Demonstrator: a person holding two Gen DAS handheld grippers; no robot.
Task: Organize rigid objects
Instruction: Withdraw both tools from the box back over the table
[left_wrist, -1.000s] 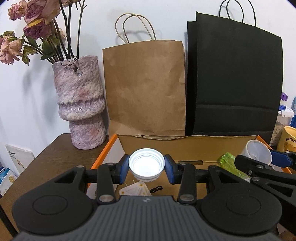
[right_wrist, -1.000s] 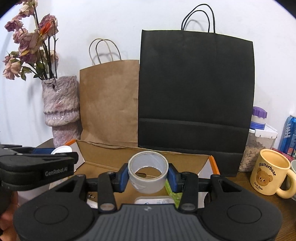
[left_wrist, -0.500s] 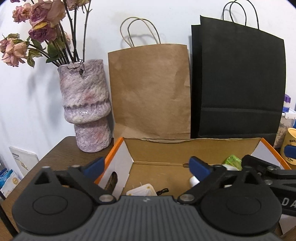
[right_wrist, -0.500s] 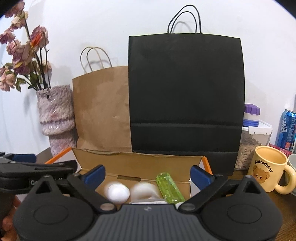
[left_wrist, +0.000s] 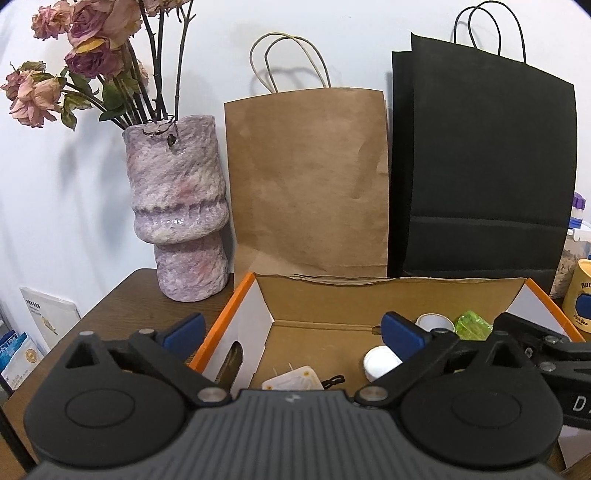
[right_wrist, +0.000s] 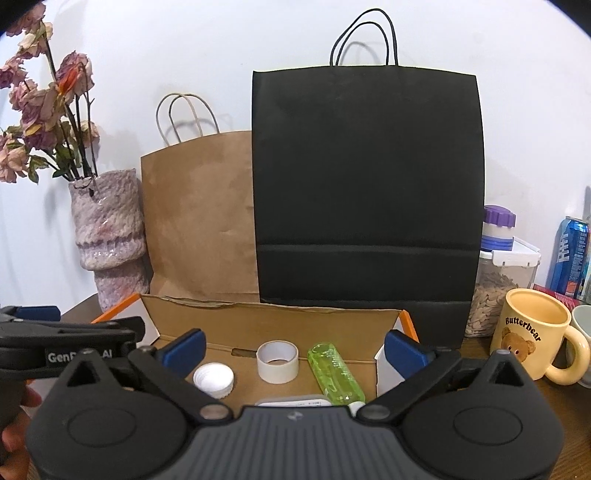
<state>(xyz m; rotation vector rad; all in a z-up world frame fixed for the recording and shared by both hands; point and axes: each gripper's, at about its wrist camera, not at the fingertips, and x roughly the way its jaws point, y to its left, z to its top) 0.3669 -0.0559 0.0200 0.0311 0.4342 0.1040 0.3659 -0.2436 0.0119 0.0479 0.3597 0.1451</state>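
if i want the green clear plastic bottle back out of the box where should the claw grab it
Grip the green clear plastic bottle across its narrow mid-body, coming from above. It lies flat on the floor of the orange-edged cardboard box, long axis running front to back, so its two long sides are exposed. The white tape roll stands apart on its left, leaving finger room there.

The yellow mug reads "Butterbear" above a bear drawing. The left gripper, seen from the right wrist, shows "GenR", a hidden stretch, then "AI". The blue can's lettering is illegible.
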